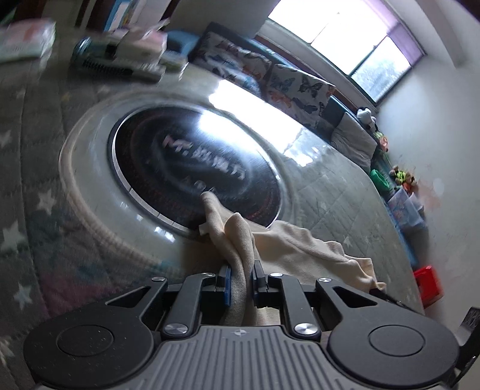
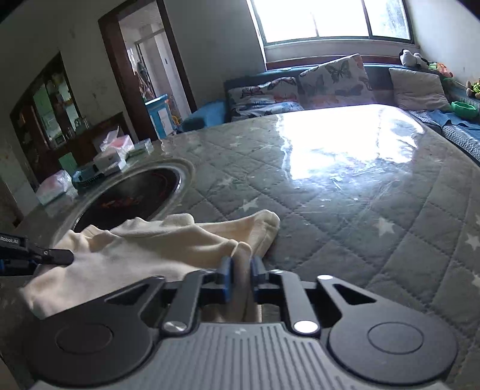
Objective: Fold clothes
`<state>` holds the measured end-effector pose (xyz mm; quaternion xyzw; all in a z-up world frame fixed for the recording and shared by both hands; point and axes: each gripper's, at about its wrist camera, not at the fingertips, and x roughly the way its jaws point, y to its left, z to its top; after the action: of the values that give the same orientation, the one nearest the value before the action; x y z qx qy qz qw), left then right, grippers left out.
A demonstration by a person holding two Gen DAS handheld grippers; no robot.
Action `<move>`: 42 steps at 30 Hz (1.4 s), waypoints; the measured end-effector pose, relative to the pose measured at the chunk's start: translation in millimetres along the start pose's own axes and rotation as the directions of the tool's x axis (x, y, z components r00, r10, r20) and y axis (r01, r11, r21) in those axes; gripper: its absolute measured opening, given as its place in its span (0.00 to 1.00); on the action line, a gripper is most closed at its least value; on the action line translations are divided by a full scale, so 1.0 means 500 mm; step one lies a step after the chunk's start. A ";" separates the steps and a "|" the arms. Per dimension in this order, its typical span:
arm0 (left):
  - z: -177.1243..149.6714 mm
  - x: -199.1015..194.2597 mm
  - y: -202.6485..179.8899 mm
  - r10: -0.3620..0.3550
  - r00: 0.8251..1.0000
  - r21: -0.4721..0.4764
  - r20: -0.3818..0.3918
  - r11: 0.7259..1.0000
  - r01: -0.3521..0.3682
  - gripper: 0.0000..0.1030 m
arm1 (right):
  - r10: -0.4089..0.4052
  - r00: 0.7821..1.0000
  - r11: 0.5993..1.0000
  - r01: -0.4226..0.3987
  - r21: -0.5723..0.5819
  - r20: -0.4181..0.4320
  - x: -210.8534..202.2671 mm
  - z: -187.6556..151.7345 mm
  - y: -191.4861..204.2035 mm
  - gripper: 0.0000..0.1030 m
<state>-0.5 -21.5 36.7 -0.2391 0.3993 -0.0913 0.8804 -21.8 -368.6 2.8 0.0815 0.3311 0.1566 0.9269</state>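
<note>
Here the right gripper [image 2: 241, 264] pinches a fold of the cream garment [image 2: 156, 240], and the left gripper [image 1: 242, 271] nips another bunch of it, so the cloth runs lengthwise between them, each hand at one end. It lies crumpled on the quilted table cover [image 2: 360, 225], just beside the round black cooktop [image 1: 195, 162], whose recess holds nothing.

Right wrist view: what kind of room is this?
Likely a home living or dining room: a sofa with butterfly-print cushions under a window, and a quilted grey star-patterned table cover around a built-in black round cooktop.
</note>
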 end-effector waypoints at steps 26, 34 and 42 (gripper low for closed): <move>-0.026 0.207 -0.412 -0.179 0.977 0.307 -0.112 0.929 0.205 0.13 | -0.332 0.926 0.943 0.326 0.063 0.181 -0.198 0.050 -0.217 0.08; -0.055 0.273 -0.438 -0.109 0.980 0.367 -0.165 0.916 0.164 0.18 | -0.432 0.897 0.900 0.421 0.118 0.093 -0.170 0.017 -0.300 0.09; -0.035 0.258 -0.431 -0.057 0.993 0.417 -0.104 0.904 0.095 0.21 | -0.441 0.892 0.894 0.429 0.130 0.094 -0.169 0.013 -0.303 0.11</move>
<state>78.6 -260.2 48.4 -0.0545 0.3996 -0.2202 0.8882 -43.8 -539.9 18.9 0.0634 0.2919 -0.0779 0.9512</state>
